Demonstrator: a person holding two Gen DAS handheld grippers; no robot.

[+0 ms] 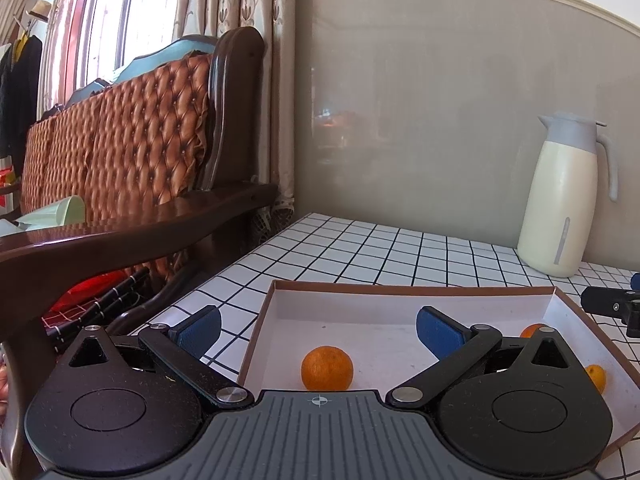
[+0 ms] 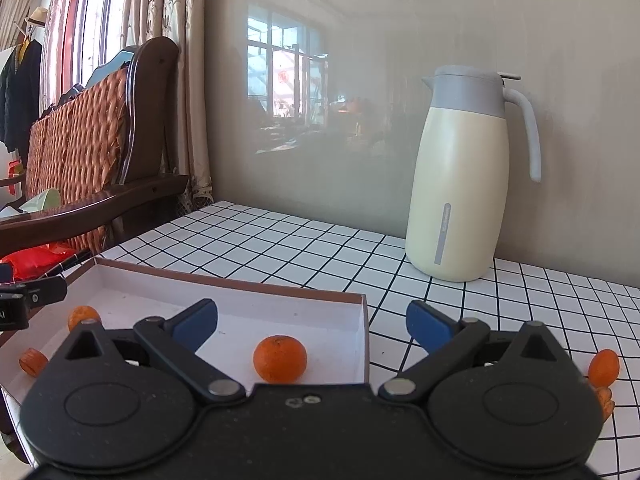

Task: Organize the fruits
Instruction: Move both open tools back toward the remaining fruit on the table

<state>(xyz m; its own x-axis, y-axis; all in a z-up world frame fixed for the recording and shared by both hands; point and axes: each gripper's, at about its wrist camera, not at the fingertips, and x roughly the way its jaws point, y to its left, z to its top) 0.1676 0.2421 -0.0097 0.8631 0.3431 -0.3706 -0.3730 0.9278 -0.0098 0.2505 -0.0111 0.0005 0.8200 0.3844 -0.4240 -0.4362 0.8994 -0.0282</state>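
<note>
A shallow white box with a brown rim (image 1: 400, 287) (image 2: 240, 280) lies on the checkered table. Three small oranges lie inside it. In the left wrist view one orange (image 1: 327, 368) lies between my open fingers, and two more (image 1: 534, 330) (image 1: 596, 376) lie at the right. My left gripper (image 1: 318, 330) is open and empty above the box's near left side. My right gripper (image 2: 312, 326) is open and empty over the box's right end, with an orange (image 2: 280, 358) below it. Two more oranges (image 2: 604, 367) (image 2: 605, 400) lie on the table outside the box.
A cream thermos jug (image 1: 560, 196) (image 2: 464, 176) with a grey lid stands at the back against the wall. A wooden sofa arm (image 1: 132, 236) borders the table on the left. The right gripper's tip (image 1: 616, 306) shows at the edge of the left wrist view.
</note>
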